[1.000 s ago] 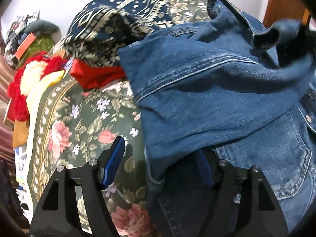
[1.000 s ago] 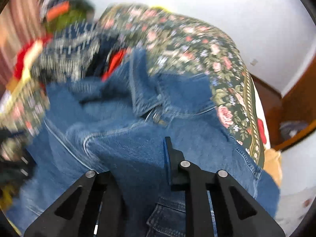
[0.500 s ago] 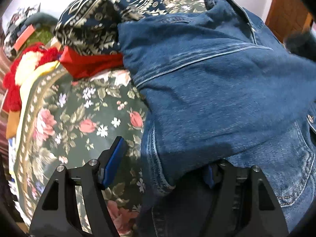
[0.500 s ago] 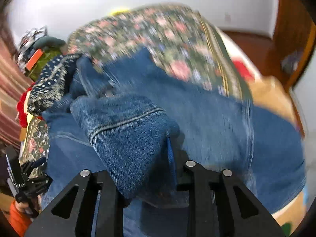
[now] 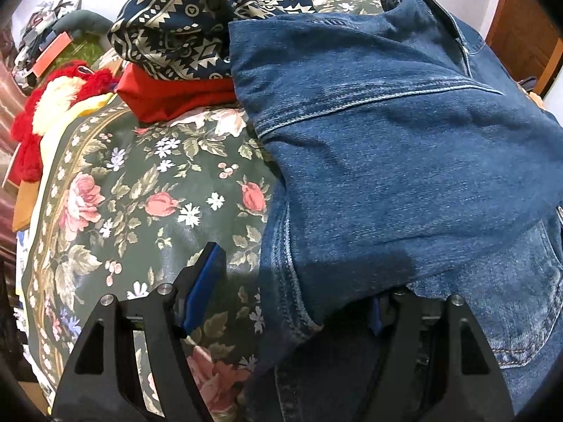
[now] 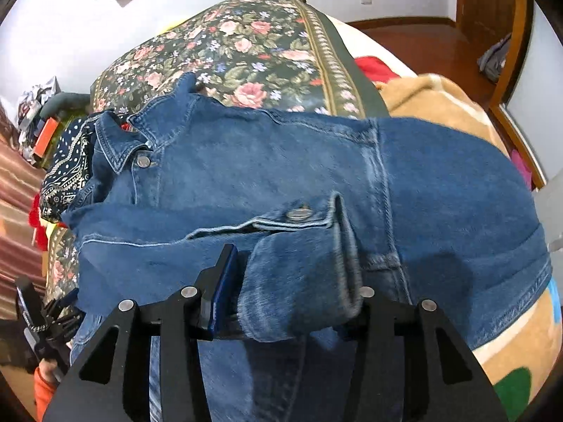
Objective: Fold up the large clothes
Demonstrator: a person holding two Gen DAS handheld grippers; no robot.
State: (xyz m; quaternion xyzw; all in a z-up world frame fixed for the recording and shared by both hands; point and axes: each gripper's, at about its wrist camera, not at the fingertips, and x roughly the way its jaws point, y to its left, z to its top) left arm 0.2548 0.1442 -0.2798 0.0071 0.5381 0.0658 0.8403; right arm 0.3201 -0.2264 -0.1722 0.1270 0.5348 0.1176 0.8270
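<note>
Claws both apart: right claw (image 6: 286,290) just opening around denim jacket (image 6: 281,161) cuff.

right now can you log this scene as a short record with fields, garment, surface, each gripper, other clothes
garment: denim jacket, sleeve folded across its body
surface: floral bedspread
left gripper: fingers apart over the jacket's edge, one finger on the bedspread side, the other hidden under denim
right gripper: jaws have just been opening; sleeve cuff sits loosely between the fingers
cuff button: visible, beyond the fingers
other clothes: navy patterned garment on a red garment, beside the jacket's collar
fold state: partway
</note>
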